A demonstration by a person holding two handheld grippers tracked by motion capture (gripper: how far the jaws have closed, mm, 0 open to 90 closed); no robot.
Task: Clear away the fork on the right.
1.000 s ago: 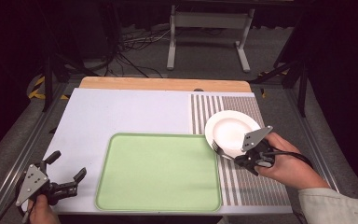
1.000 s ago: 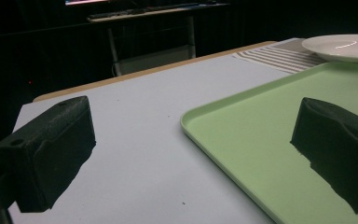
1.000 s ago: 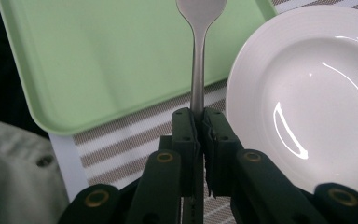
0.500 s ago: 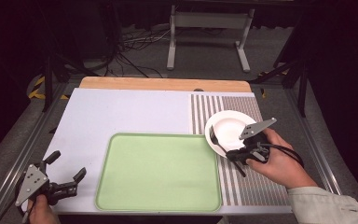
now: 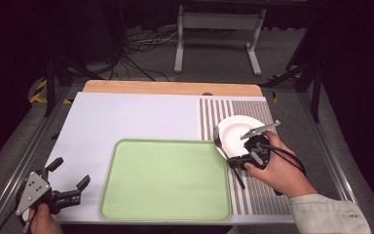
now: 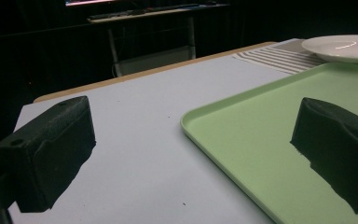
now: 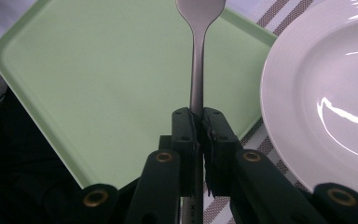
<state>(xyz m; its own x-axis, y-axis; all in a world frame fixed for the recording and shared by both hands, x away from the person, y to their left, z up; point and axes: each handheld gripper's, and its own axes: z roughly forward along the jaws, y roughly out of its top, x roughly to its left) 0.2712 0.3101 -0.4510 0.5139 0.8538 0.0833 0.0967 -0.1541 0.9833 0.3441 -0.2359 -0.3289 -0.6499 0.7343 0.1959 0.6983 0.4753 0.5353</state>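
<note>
1 green tray [image 5: 165, 180], near centre. 1 white plate [image 5: 236, 131], right of tray. 1 metal utensil [image 7: 197, 56], spoon or fork unclear. 1 striped mat [image 5: 214, 114], right side. 2 grippers: left [image 5: 68, 183], right [image 5: 238, 161].

Overhead forward-down camera; two low tool-mounted cameras.

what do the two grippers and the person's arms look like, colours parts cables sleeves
Both are black two-jaw tools. The left gripper carries a grey three-cornered plate with small holes on top; its jaw pads are blocky, matte black. The right gripper has a grey plate too, brass-coloured rivets on its black links, and a black cable looping behind the hand. A light grey sleeve covers the right forearm.
</note>
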